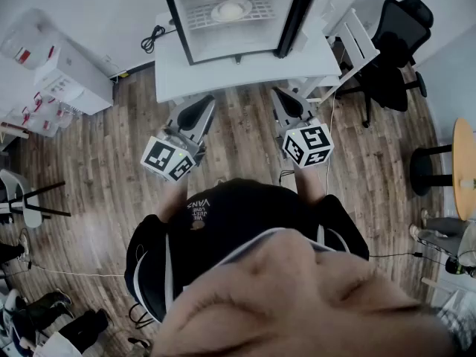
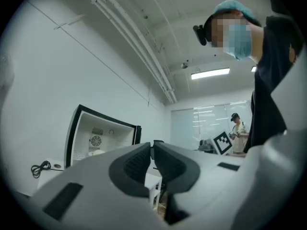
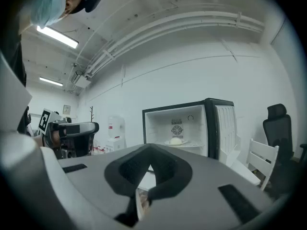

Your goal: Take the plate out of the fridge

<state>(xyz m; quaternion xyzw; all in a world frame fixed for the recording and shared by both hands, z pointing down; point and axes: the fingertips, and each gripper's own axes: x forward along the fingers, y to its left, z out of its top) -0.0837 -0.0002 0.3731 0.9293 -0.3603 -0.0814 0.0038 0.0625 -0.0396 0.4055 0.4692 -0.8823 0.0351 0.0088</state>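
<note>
Left gripper (image 2: pixel 152 145): fingers pressed together, nothing between them. Right gripper (image 3: pixel 149 149): fingers together as well, empty. Only the head view has both at once. There the left gripper (image 1: pixel 199 108) and right gripper (image 1: pixel 288 103) sit side by side over the near edge of the white desk (image 1: pixel 245 79). Both point at the fridge (image 1: pixel 175 21) and stop well short of it.

The fridge stands on the far part of the desk, door (image 3: pixel 225 128) swung open to the right. Plate (image 1: pixel 232 10) is inside on the wire shelf with a pale round lump on it, untouched.

The right gripper view sees the fridge (image 3: pixel 156 128) almost front-on, with the plate (image 3: pixel 176 142) clear on the shelf below the fan grille. It also shows a white chair (image 3: pixel 261 159) and a black office chair (image 3: pixel 278 114) to the right.

The left gripper view catches the fridge (image 2: pixel 76 133) at an angle on the left, its contents just a pale blur. Only this view shows a second person (image 2: pixel 238 128) far off on the right. A black cable (image 2: pixel 41 167) lies on the desk left of the fridge.

Wood floor (image 1: pixel 97 169) appears in the head view only.
</note>
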